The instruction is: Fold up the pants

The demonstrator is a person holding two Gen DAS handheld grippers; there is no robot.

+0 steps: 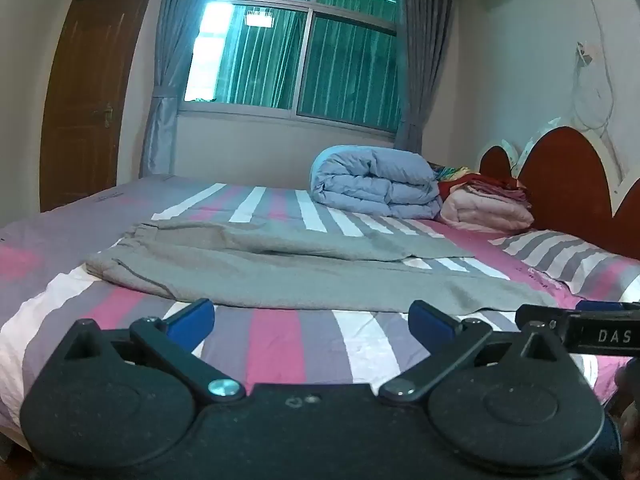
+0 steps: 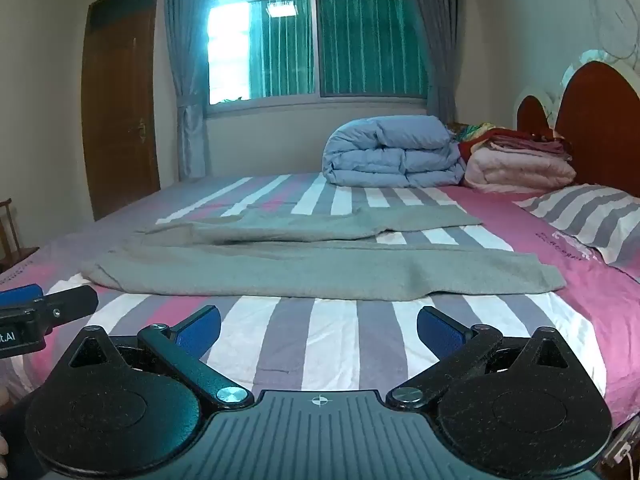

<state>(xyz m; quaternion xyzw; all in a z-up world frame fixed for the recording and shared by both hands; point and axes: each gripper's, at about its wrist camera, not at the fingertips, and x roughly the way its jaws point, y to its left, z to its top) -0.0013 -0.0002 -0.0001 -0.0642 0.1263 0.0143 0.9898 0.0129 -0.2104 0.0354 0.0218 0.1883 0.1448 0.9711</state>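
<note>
Grey pants (image 1: 280, 268) lie flat, far leg partly hidden; both tongs (image 1: 312, 320) (image 2: 318, 330) spread empty.

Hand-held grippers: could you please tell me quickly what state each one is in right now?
Left hand-held gripper: open, holding nothing, short of the grey pants.
Right hand-held gripper: open, holding nothing.

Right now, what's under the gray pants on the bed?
The gray pants lie spread flat on the striped bedsheet, whose pink, white and gray stripes show all around them. Whatever sits directly beneath the fabric is covered, so anything hidden there can't be seen.
</note>
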